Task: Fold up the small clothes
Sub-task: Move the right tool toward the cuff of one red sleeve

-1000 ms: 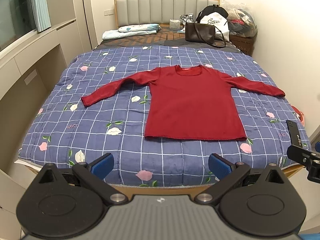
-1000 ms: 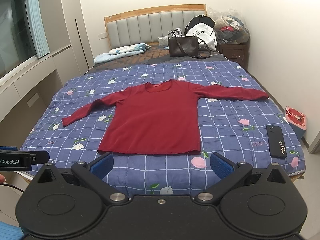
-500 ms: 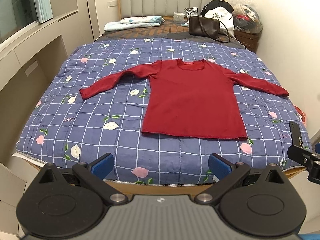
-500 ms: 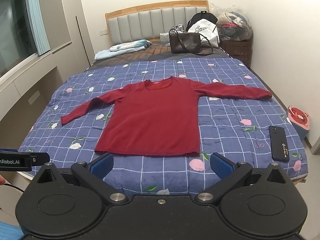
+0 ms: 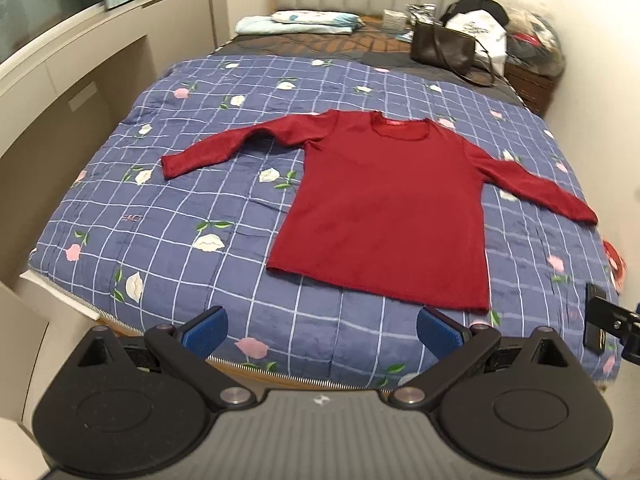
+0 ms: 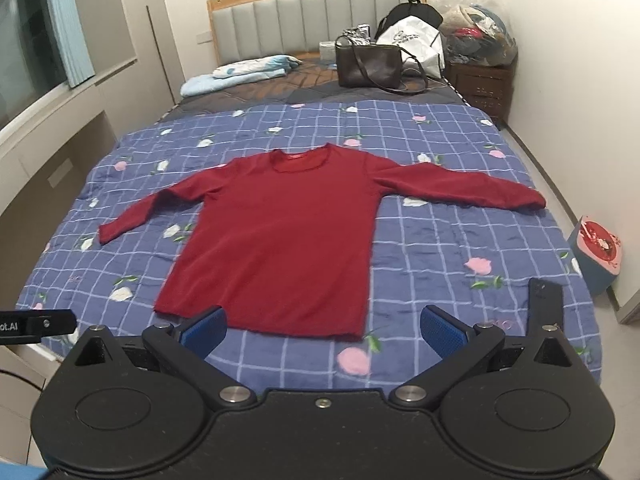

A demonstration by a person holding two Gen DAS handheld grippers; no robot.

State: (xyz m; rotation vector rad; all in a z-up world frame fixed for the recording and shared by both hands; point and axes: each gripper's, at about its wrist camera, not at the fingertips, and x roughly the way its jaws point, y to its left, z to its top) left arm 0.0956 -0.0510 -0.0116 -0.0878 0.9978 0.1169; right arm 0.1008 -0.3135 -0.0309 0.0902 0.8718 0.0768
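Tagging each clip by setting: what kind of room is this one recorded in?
A home bedroom, most likely. A bed with a padded headboard fills the view, covered by a blue floral quilt with a red long-sleeved top spread flat on it. A pillow and brown handbag lie near the headboard.

Matt red knit top [image 5: 384, 208] on slightly glossy quilted cloth bedspread [image 5: 224, 208]

Black tongs [image 5: 322, 330] with blue ribbed pads [image 6: 202, 330] (silver pivot screws beneath).
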